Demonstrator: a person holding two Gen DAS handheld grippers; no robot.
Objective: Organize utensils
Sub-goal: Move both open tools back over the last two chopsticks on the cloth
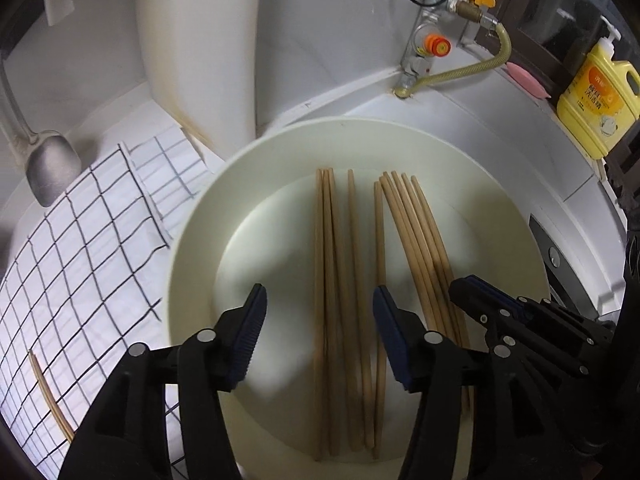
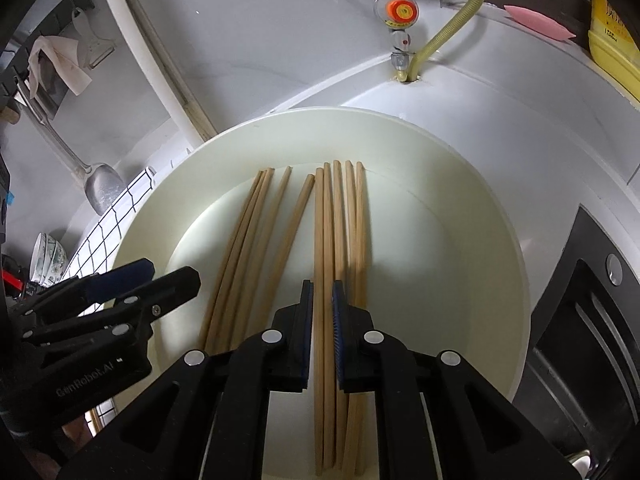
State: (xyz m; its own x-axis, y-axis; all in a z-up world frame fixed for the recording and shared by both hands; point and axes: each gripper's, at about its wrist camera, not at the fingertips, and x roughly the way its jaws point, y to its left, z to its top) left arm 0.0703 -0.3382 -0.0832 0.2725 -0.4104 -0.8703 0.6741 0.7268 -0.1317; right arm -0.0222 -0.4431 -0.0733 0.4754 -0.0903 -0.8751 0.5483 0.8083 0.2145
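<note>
A wide cream bowl [image 1: 192, 240] [image 2: 480, 208] holds several wooden chopsticks in two loose bundles lying lengthwise. My left gripper [image 1: 319, 296] stands open above the left bundle [image 1: 332, 240], its blue pads well apart and touching nothing; in the right wrist view it [image 2: 168, 274] is at the left over the bowl's rim. My right gripper [image 2: 321, 286] is over the right bundle [image 2: 340, 220]. Its jaws are only a narrow slit apart, and two chopsticks show through the gap. In the left wrist view it [image 1: 466, 286] sits low over that bundle [image 1: 416, 232].
A checked cloth [image 1: 80, 240] lies left of the bowl with a single chopstick [image 1: 48, 392] on it. A metal ladle [image 1: 52, 168] hangs at the far left. Behind are a gas valve [image 1: 436, 46] with a hose and a yellow detergent bottle [image 1: 600, 96]. A black stove [image 2: 580, 320] is on the right.
</note>
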